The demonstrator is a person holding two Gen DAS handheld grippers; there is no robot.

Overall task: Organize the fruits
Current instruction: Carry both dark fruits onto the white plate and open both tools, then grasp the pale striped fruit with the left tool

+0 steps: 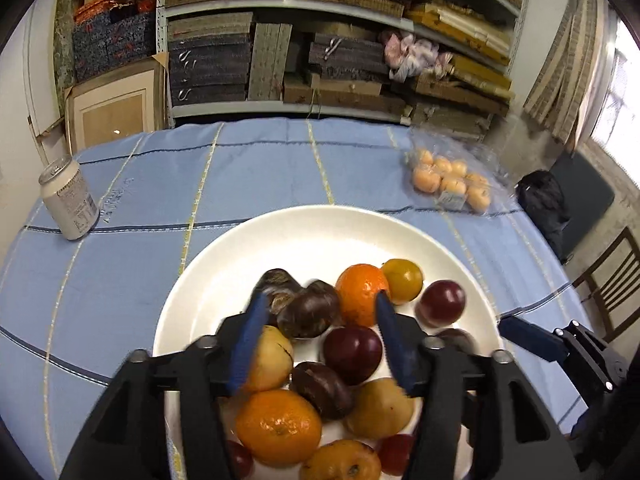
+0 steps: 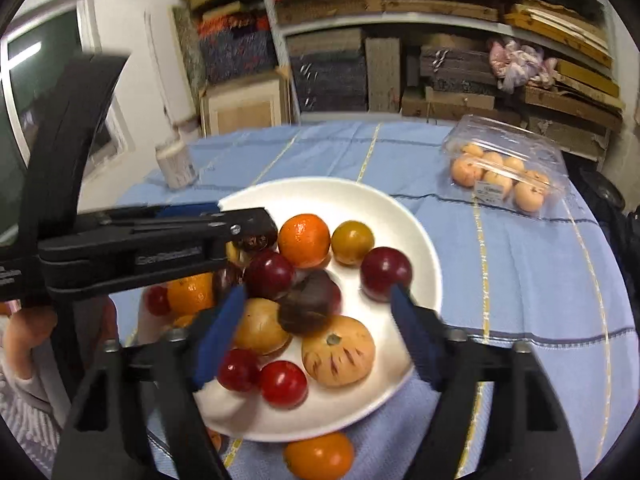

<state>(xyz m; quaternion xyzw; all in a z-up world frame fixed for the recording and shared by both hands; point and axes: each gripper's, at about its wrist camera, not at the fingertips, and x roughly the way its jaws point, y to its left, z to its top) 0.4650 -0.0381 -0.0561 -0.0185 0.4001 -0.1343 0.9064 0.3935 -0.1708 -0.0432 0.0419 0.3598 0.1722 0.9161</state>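
Observation:
A white plate (image 1: pixel 320 224) on the blue tablecloth holds a pile of fruit: oranges (image 1: pixel 362 294), dark red plums (image 1: pixel 352 354), brown chestnuts (image 1: pixel 310 314) and yellow-brown fruits (image 1: pixel 380 408). My left gripper (image 1: pixel 320 304) hovers over the near half of the plate, open, its blue pads apart and gripping nothing. In the right wrist view my right gripper (image 2: pixel 316 296) is also open above the plate (image 2: pixel 320 192), with a chestnut (image 2: pixel 308 308) and a striped tan fruit (image 2: pixel 338 356) below the gap. One orange fruit (image 2: pixel 320 456) lies off the plate on the cloth.
A clear plastic box of small orange fruits (image 2: pixel 504 176) sits at the far right of the table. A white drinks can (image 1: pixel 70 196) stands at the far left. Shelves stacked with boxes rise behind the table, and a wooden chair (image 1: pixel 612 280) stands to the right.

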